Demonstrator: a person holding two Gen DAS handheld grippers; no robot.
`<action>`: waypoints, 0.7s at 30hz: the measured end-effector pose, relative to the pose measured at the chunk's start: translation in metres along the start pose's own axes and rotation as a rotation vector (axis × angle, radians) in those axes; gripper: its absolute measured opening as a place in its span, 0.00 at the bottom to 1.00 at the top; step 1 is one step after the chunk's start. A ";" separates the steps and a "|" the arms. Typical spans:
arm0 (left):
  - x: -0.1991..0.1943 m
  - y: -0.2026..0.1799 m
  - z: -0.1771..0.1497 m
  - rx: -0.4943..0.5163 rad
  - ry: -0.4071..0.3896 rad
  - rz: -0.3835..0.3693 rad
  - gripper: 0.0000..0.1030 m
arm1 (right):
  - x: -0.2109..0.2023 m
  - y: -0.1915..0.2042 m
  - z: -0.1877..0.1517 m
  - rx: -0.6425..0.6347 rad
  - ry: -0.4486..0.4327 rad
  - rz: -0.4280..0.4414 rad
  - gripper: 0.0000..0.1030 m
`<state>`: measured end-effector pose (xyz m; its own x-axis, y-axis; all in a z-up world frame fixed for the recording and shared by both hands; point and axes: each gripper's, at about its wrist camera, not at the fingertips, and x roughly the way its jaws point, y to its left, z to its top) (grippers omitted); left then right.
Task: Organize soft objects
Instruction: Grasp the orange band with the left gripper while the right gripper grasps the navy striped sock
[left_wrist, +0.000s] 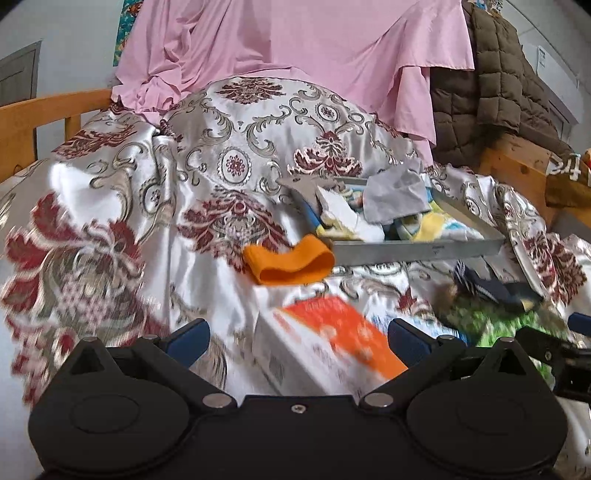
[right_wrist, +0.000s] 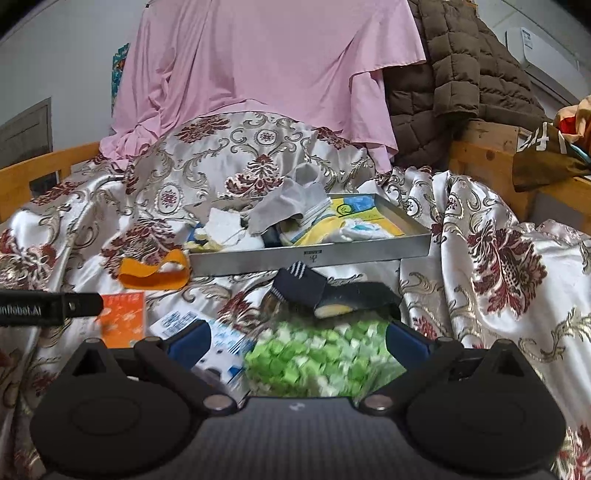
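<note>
Both your grippers are spread wide, holding nothing: your left gripper (left_wrist: 297, 341) hovers over an orange-and-white box (left_wrist: 325, 347), your right gripper (right_wrist: 297, 341) over the green-checked cloth (right_wrist: 321, 360). The orange band (right_wrist: 155, 274) lies just beside the metal tray (right_wrist: 310, 256), and the navy sock (right_wrist: 332, 291) lies in front of it.

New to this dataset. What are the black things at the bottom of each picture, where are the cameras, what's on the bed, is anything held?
No robot here: a person holds one pair of tongs in each hand, and a fisheye camera on each looks forward along its fingers. The black parts with blue tips are the left tongs in the left wrist view and the right tongs in the right wrist view. Both stand open and hold nothing.

On the patterned bedspread lie a metal tray of socks and cloths, an orange band, a dark sock, a green checked cloth and an orange and white box.
</note>
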<state>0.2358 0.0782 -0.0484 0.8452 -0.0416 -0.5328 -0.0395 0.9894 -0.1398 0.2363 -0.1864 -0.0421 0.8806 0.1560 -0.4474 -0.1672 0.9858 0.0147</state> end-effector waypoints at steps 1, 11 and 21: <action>0.005 0.002 0.005 -0.004 -0.001 -0.001 0.99 | 0.004 -0.001 0.003 -0.002 0.000 -0.004 1.00; 0.064 0.016 0.041 -0.061 0.058 -0.043 0.99 | 0.052 -0.022 0.034 -0.001 0.077 -0.007 1.00; 0.124 0.028 0.053 -0.149 0.155 -0.107 0.99 | 0.084 -0.030 0.042 -0.004 0.170 0.036 1.00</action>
<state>0.3682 0.1086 -0.0741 0.7573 -0.1777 -0.6284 -0.0415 0.9472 -0.3179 0.3340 -0.1999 -0.0428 0.7865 0.1779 -0.5914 -0.1988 0.9796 0.0302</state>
